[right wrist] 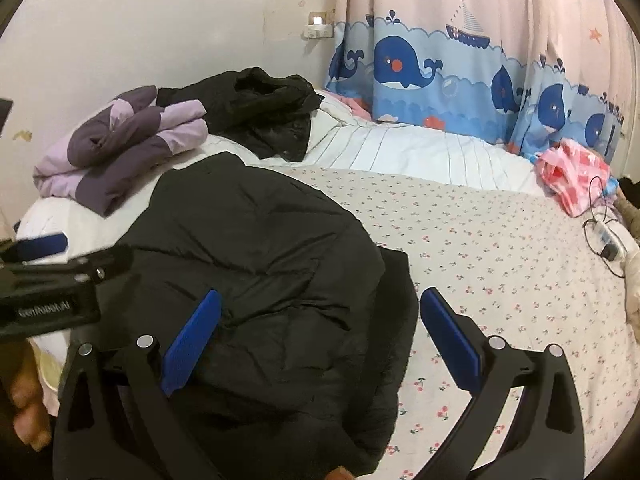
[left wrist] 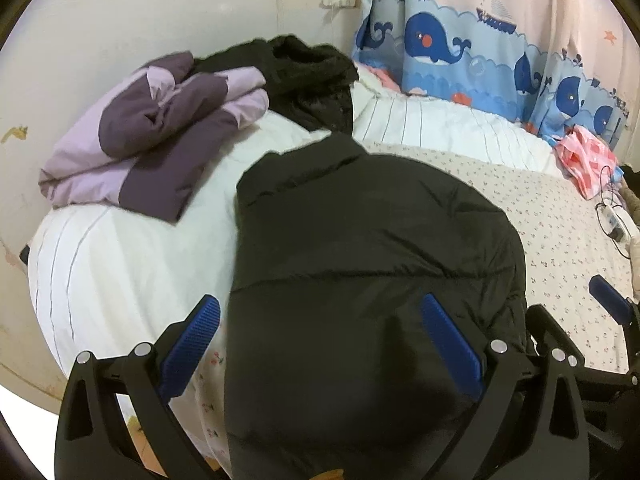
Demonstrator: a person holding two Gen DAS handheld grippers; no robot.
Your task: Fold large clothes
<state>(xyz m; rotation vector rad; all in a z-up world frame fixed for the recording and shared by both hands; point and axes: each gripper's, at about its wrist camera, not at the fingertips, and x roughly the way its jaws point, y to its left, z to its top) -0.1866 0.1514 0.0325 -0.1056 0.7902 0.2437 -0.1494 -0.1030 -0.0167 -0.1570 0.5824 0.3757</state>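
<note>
The black puffer jacket [left wrist: 372,264] lies on the near side of the bed [right wrist: 500,248], already folded small. The left gripper [left wrist: 320,344] and right gripper [right wrist: 316,336] hang wide open over it, holding nothing, probably ready to press it flat.
</note>
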